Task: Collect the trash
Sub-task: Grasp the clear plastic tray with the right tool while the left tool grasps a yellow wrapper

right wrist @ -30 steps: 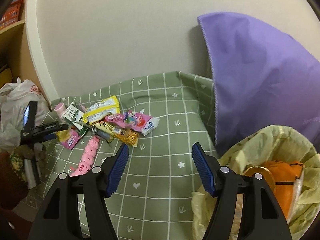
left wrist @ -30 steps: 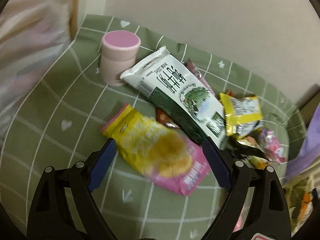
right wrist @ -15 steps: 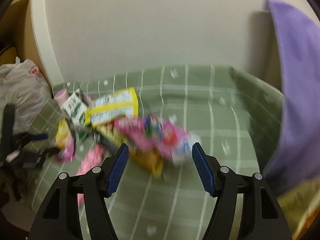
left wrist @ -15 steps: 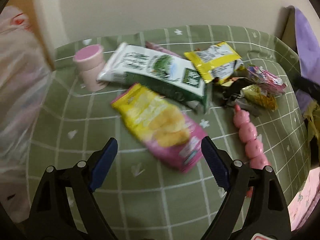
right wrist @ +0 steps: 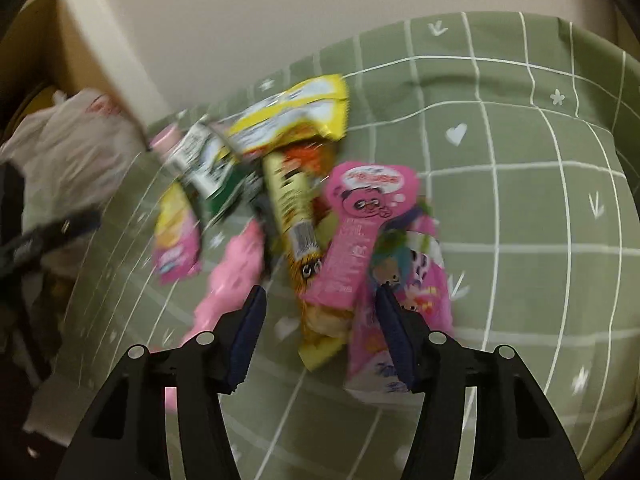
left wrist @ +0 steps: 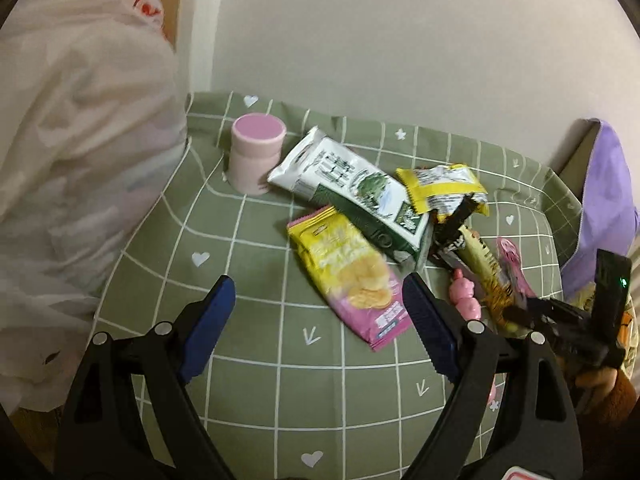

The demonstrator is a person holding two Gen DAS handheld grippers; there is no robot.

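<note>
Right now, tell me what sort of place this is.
Probably a home room: a table under a green checked tablecloth set against a plain wall, strewn with snack wrappers, a pink jar and a white plastic bag beside it.

**Green checked cloth and the litter on it**

A green cloth (left wrist: 256, 364) with a white grid, hearts and stars covers the surface and fills the lower half of the left wrist view. A pink lidded jar (left wrist: 256, 158) stands upright at upper centre. Just right of it lies a white-and-green packet (left wrist: 352, 192), its lower end overlapping a yellow-and-pink chip bag (left wrist: 352, 276) at centre. A yellow wrapper (left wrist: 444, 192) lies further right, and a pink beaded toy (left wrist: 464, 296) lies below it, partly hidden
</note>
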